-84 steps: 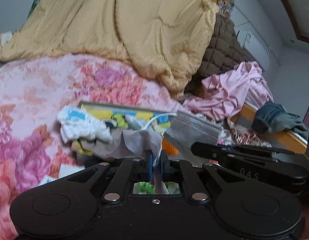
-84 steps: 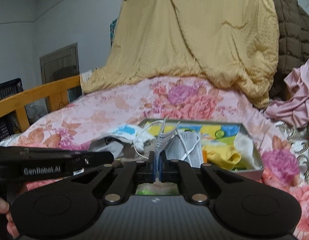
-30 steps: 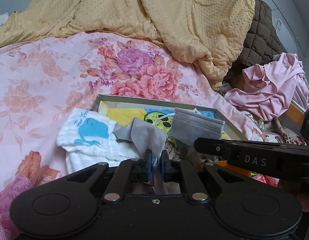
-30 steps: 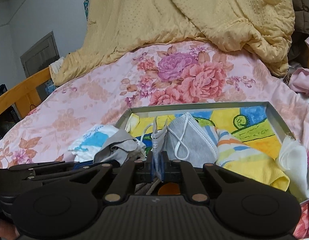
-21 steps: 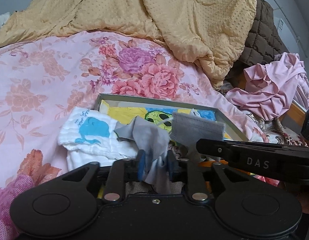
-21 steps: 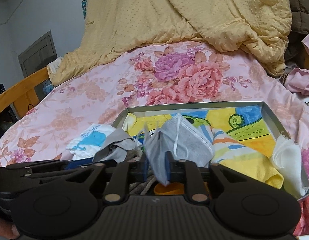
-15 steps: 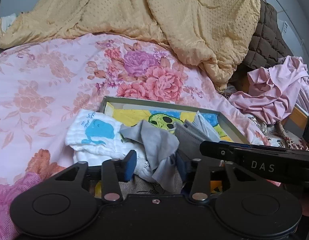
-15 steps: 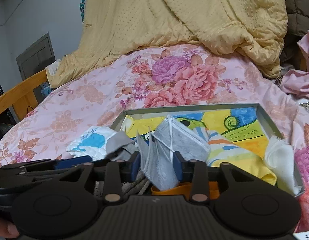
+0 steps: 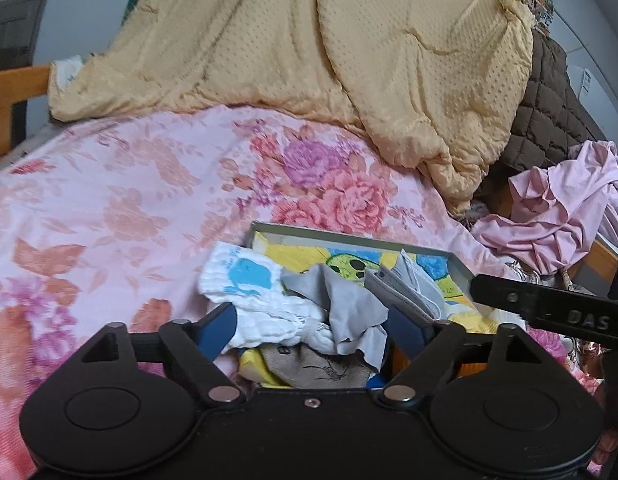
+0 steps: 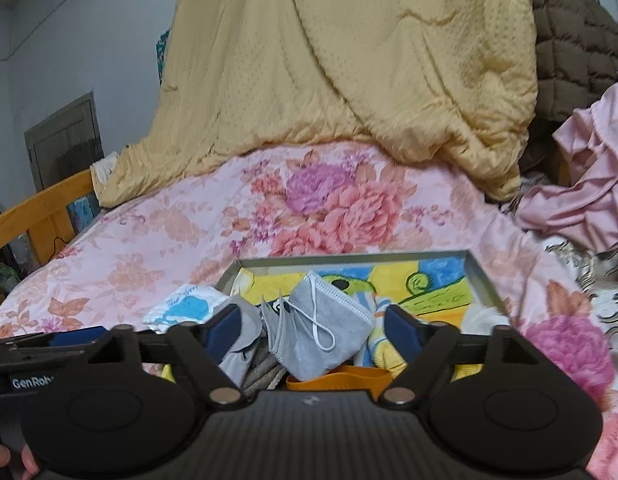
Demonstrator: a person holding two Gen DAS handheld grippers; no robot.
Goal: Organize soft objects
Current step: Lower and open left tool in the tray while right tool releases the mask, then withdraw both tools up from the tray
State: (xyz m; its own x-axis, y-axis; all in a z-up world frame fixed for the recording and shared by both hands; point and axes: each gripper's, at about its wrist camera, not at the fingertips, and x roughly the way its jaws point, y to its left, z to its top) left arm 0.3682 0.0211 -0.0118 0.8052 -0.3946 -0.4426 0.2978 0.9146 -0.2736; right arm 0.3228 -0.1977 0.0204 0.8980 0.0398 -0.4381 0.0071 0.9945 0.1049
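Observation:
A metal tray (image 9: 457,262) (image 10: 483,276) with a painted yellow and blue bottom lies on the floral bedspread. In it rest a grey cloth (image 9: 345,304), a grey face mask (image 10: 321,330) (image 9: 409,290) with white ear loops, a striped yellow cloth (image 10: 383,344) and an orange band (image 10: 341,382). A white cloth with a blue whale (image 9: 249,280) (image 10: 185,306) hangs over the tray's left rim. My left gripper (image 9: 313,326) is opening; the grey cloth lies loose between its jaws. My right gripper (image 10: 313,330) is opening too, with the mask lying free between its jaws.
A yellow quilt (image 9: 309,40) is heaped at the back of the bed. A brown quilted blanket (image 9: 549,108) and crumpled pink cloth (image 9: 557,216) lie to the right. A wooden bed rail (image 10: 37,212) runs along the left. The floral bedspread (image 9: 109,208) spreads to the left.
Both grippers went from shut to wide apart. The left let go of the grey cloth and the right let go of the mask; both dropped into the tray. Both grippers drew back and rose.

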